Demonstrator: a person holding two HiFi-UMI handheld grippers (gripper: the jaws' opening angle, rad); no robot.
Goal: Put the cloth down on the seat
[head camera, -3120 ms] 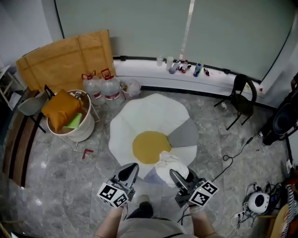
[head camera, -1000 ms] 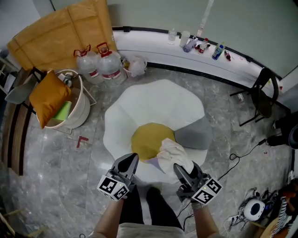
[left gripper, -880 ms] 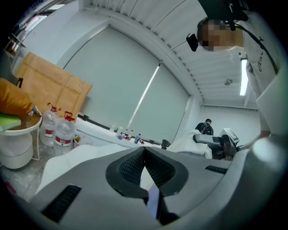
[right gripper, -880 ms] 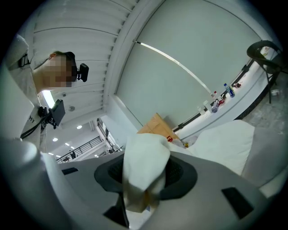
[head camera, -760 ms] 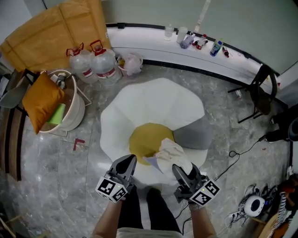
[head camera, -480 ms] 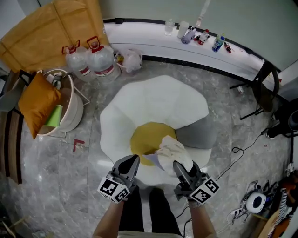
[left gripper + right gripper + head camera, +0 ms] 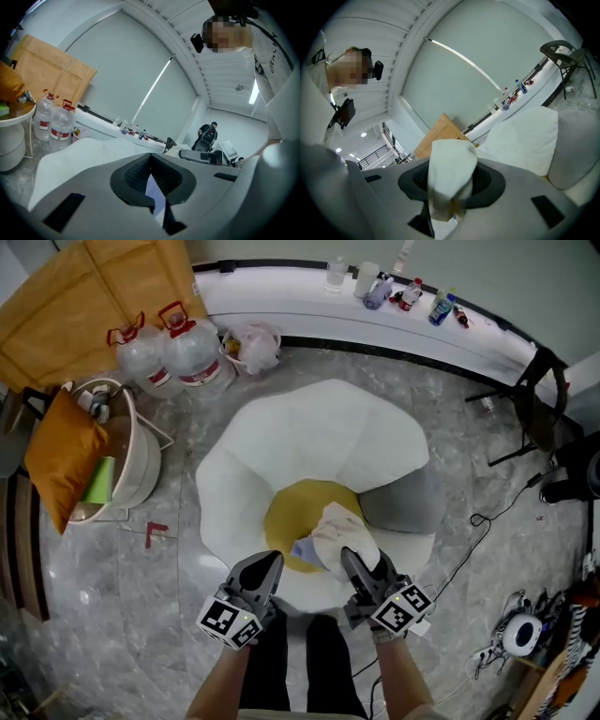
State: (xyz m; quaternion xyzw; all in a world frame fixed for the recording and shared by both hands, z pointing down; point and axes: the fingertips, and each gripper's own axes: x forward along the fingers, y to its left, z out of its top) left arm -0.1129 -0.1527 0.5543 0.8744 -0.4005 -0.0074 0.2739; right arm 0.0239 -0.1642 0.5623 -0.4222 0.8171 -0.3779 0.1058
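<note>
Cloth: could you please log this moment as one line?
right gripper: shut on cloth | cloth: over yellow centre of seat | left gripper: empty

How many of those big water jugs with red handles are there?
2. One water jug stands on the floor beside the white tub; the second water jug stands against it, next to the plastic bag. Others could hide behind the cardboard.
</note>
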